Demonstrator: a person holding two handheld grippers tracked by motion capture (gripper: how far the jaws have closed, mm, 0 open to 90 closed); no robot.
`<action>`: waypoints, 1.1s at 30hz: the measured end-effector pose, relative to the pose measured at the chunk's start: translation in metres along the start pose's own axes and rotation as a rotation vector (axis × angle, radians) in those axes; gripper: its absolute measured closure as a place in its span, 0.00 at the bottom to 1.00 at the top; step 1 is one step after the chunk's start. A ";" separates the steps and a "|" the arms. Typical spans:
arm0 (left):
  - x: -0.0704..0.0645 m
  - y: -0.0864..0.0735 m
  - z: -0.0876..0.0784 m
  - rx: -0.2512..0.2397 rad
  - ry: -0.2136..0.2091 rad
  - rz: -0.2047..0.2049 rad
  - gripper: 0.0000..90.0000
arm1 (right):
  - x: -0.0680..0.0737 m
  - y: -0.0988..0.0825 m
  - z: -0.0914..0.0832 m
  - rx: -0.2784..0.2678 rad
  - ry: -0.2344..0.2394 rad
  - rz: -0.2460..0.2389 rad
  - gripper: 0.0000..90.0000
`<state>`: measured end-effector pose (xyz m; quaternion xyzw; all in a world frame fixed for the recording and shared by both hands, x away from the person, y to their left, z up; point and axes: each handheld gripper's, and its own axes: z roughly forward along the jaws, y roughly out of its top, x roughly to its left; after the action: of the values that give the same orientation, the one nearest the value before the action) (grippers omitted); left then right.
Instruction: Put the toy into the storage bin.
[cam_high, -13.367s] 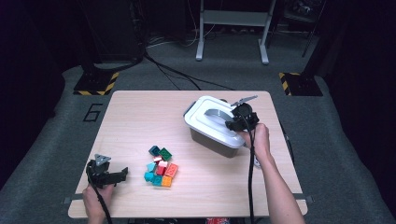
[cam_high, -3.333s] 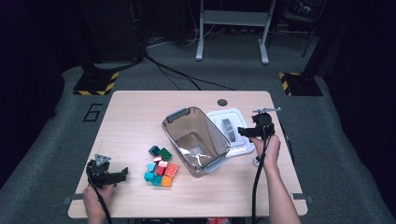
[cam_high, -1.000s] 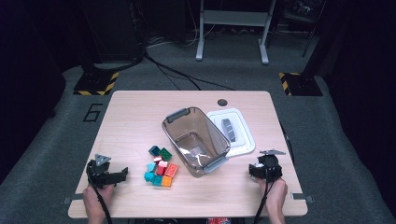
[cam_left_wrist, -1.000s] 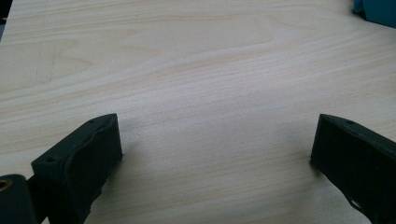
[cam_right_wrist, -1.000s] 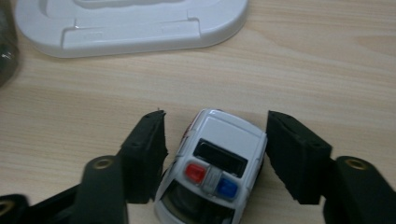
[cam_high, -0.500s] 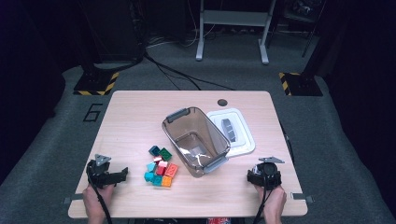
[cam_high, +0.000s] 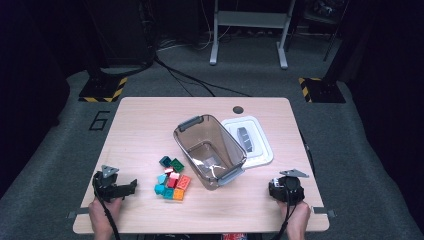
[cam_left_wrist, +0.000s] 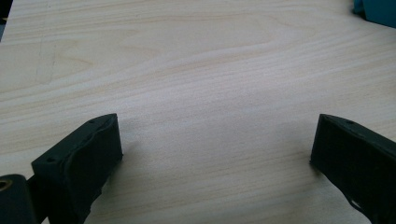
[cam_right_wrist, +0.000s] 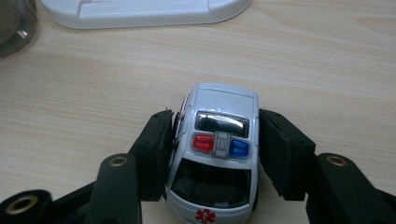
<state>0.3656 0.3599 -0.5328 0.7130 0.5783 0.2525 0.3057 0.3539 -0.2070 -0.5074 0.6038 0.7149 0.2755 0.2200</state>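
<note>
The wooden desk (cam_high: 150, 125) carries everything. Near its middle stands a clear brown bin (cam_high: 210, 150) with grey handles, open at the top, and touching its right side lies the white lid (cam_high: 252, 145), flat on the desk. Left of the bin, a bit nearer, sits a cluster of coloured blocks (cam_high: 171, 180) in teal, green, red and orange.

At the near left corner the left gripper (cam_high: 131, 185) rests on the desk with its fingers (cam_left_wrist: 84, 158) spread wide and released, bare wood between them.

At the near right corner, nearer than the lid, the right gripper (cam_right_wrist: 215, 154) has just been closing its fingers (cam_right_wrist: 154, 154). Between them stands a small white toy police car (cam_right_wrist: 219, 140) with a red and blue light bar, on the desk, a finger against each of its sides, so the car is grasped.
</note>
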 end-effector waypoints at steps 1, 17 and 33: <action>0.000 0.000 0.000 0.000 0.000 -0.001 0.02 | -0.001 0.000 0.000 0.000 0.008 0.005 0.52; 0.000 0.000 0.000 0.004 -0.001 0.001 0.02 | -0.015 0.013 -0.011 -0.043 0.108 0.038 0.53; 0.000 0.000 0.000 0.000 0.000 0.000 0.02 | -0.012 0.051 -0.022 -0.090 0.112 -0.002 0.53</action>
<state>0.3656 0.3600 -0.5328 0.7129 0.5783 0.2524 0.3059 0.3791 -0.2155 -0.4573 0.5763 0.7136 0.3403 0.2068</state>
